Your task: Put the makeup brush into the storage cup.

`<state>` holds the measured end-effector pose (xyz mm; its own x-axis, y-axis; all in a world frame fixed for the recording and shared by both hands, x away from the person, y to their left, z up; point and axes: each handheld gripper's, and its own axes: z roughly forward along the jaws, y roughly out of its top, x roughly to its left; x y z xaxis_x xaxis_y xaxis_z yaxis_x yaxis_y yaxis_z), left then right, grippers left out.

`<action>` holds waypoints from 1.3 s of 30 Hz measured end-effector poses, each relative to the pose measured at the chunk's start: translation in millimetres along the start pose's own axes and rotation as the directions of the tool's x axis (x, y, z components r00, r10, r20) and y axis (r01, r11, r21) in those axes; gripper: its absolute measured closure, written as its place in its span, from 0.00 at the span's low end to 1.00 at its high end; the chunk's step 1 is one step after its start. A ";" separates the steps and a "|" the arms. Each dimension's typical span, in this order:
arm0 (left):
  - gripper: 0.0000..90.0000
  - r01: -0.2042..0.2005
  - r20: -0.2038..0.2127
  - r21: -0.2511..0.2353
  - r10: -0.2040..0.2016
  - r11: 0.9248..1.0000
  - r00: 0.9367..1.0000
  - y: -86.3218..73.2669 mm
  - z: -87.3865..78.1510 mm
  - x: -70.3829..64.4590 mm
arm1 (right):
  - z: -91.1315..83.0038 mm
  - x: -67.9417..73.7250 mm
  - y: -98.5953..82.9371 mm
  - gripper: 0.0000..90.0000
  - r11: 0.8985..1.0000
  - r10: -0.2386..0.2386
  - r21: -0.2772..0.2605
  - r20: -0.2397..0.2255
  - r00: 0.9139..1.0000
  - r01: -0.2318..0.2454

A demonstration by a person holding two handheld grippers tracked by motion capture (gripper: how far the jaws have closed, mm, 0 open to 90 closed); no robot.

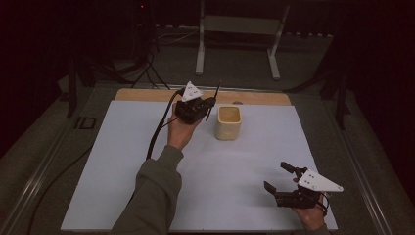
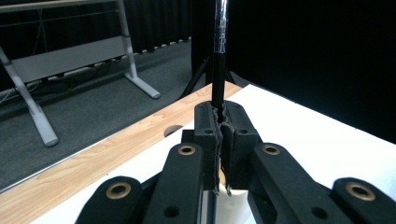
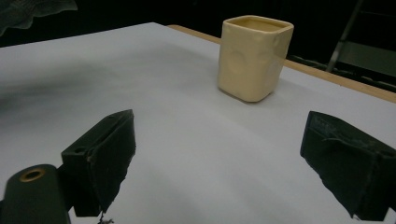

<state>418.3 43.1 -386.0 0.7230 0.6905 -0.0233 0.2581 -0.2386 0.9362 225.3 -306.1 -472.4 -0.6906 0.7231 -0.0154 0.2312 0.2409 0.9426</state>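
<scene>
The left gripper (image 1: 208, 104) holds a thin black pen (image 1: 214, 100) above the far part of the white table (image 1: 122, 161), its jaws clamped on the lower shaft. The pen (image 2: 218, 65) stands nearly upright, long axis vertical, rising out of the jaws. Just to its right sits the cream square cup (image 1: 228, 122), mouth open upward. Bare table lies all around the cup. Near the front right edge, the right gripper (image 1: 281, 177) hovers with jaws wide apart, holding nothing, well apart from the cup (image 3: 253, 56).
</scene>
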 end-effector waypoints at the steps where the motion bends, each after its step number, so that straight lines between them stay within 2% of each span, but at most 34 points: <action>1: 0.97 0.002 0.002 0.001 -0.002 1.000 1.000 -0.1 1.1 -0.4 | -0.1 -0.1 0.0 0.11 1.000 0.000 0.000 -0.001 1.000 0.000; 39: 0.97 0.014 0.028 -0.008 -0.014 1.000 1.000 6.2 29.4 -10.3 | -1.1 -1.4 -0.4 0.11 1.000 0.008 -0.004 0.000 1.000 -0.008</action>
<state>431.3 14.5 -390.2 0.7372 0.6741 -0.0463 0.2635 -0.2237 0.9384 225.4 -307.9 -472.4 -0.6885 0.7252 -0.0077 0.2338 0.2320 0.9442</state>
